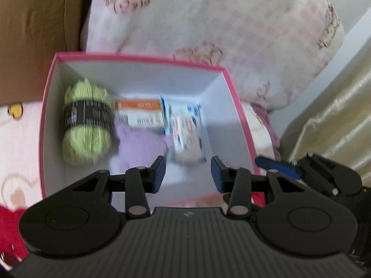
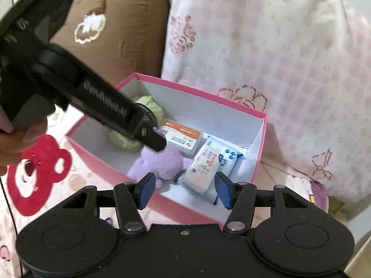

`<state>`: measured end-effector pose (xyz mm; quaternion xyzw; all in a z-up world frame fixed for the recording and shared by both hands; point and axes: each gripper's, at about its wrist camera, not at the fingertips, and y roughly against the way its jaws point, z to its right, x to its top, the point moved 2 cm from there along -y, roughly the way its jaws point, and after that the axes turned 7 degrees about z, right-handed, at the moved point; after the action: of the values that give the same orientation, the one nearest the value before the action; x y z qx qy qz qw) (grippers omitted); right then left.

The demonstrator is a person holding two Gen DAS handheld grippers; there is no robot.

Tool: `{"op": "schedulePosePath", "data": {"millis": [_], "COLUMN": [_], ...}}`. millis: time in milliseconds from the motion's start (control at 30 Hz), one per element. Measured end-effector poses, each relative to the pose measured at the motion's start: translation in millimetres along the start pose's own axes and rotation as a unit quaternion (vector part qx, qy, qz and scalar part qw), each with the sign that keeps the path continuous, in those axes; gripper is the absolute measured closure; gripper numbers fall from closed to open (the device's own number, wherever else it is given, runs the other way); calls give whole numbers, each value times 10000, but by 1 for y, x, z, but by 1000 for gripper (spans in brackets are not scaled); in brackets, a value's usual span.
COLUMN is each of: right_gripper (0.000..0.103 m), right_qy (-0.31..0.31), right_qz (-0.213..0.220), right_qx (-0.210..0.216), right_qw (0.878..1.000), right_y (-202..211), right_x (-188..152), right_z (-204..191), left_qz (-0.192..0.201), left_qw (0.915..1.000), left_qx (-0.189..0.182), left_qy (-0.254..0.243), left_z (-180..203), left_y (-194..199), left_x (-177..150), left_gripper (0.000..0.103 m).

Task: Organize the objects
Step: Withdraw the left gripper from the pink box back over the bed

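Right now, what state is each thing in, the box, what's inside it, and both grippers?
Pink box: open, no lid on.
Green yarn: inside, banded.
Purple plush: inside, lying.
Orange carton: inside, closed.
Wipes pack: inside, sealed.
Left gripper: open, empty.
Right gripper: open, empty.

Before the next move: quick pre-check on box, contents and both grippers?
1. Left gripper empty, pads apart: ok.
2. Right gripper empty, pads apart: ok.
3. Pink box upright, top open: ok.
4. Green yarn, orange-white carton, purple plush and wipes pack all inside the box: ok.
5. Left gripper reaches over the box in the right wrist view, hiding part of the yarn: not ok.
6. Anything left outside to sort: cannot tell.
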<state>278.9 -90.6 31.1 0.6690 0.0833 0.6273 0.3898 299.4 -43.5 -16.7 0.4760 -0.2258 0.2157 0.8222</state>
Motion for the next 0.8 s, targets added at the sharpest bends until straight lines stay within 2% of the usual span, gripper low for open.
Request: {"op": "schedulePosePath", "data": {"millis": [367, 500, 633, 800], "right_gripper": [41, 34, 26, 19], "right_qy": [9, -43, -89, -196], "right_qz": [120, 99, 119, 106], "right_qx": [-117, -174, -100, 54], "right_qw": [9999, 9998, 9998, 9997], "right_y": [59, 83, 103, 120], "right_x": [7, 6, 0, -10], "right_z": [-22, -26, -33, -44], "left_qz": [102, 124, 185, -89], "left_qw": [9999, 9998, 9997, 9992], "left_qx": [2, -133, -30, -89], "left_qy": [-91, -19, -130, -369], "left_z": [5, 0, -3, -1], "left_y": [55, 83, 106, 121], "left_x": [-24, -38, -54, -74], "left_gripper": [61, 61, 59, 59]}}
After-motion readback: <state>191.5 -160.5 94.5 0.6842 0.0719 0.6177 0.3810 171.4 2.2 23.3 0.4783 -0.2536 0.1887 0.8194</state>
